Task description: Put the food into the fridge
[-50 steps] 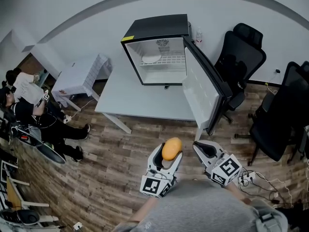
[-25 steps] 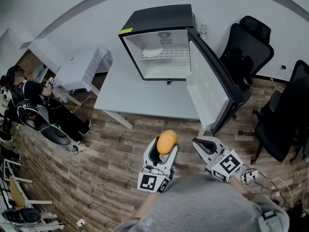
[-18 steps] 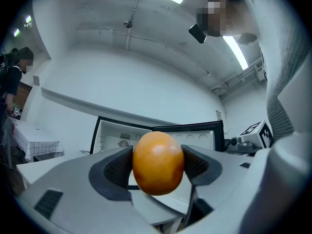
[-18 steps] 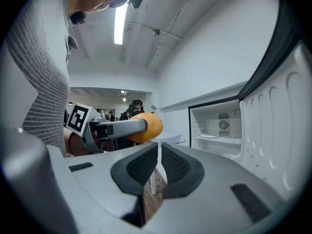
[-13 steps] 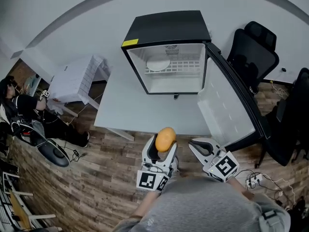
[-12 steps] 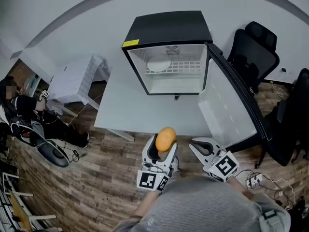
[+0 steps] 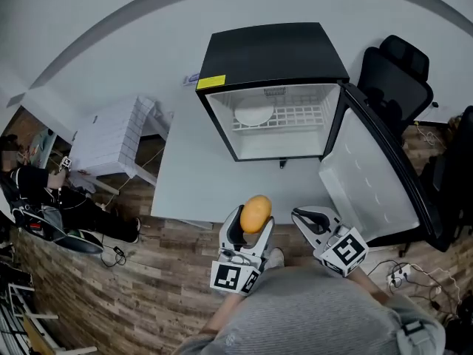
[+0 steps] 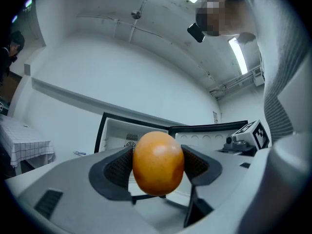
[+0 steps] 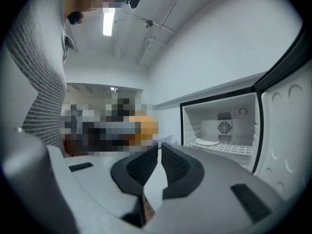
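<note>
An orange-yellow fruit (image 7: 256, 213) is clamped between the jaws of my left gripper (image 7: 247, 231), held above the near edge of the white table (image 7: 199, 176). In the left gripper view the fruit (image 8: 158, 163) fills the gap between the two dark pads. My right gripper (image 7: 310, 221) hovers beside it on the right, jaws shut with nothing between them (image 9: 159, 167). The small black fridge (image 7: 270, 87) stands on the table with its door (image 7: 377, 180) swung open to the right. A white plate (image 7: 253, 115) lies on the wire shelf inside.
Black office chairs (image 7: 395, 80) stand right of the fridge. A low white stand (image 7: 111, 132) sits left of the table. A person (image 7: 37, 191) sits on the wooden floor at far left amid gear. Cables (image 7: 410, 272) lie on the floor at right.
The view has closed in on the fridge and table, which now sit larger and nearer. Both grippers keep their pose; the fruit stays gripped on the left.
</note>
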Tool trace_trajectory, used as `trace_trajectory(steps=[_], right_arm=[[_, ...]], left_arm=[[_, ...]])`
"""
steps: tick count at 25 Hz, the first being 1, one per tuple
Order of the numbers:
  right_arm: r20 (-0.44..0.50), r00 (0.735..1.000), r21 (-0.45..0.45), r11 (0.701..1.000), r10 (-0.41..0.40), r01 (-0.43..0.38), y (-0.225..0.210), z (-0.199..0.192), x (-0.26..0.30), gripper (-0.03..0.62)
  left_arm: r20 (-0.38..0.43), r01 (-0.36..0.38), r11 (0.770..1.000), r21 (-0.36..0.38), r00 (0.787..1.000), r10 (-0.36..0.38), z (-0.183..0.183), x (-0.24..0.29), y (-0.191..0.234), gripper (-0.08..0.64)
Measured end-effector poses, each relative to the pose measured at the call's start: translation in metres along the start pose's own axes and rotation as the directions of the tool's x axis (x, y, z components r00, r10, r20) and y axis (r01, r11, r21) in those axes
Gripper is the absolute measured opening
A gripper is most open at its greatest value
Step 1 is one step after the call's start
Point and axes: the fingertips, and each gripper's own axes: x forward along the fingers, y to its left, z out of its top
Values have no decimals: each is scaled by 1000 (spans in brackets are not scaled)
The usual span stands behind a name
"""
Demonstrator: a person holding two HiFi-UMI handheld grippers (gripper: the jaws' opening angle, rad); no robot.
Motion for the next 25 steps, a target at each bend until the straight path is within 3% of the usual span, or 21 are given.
trace_trajectory(steps=[12, 25], right_arm=[[-13, 998, 15, 998, -55, 56, -19, -4, 64, 14], [-23, 996, 22, 996, -90, 91, -40, -4, 74, 14]], left_arm=[[-19, 64, 998, -19, 998, -64, -5, 24, 62, 318], [-35, 98, 994, -43, 994, -100, -14, 50, 73, 317]])
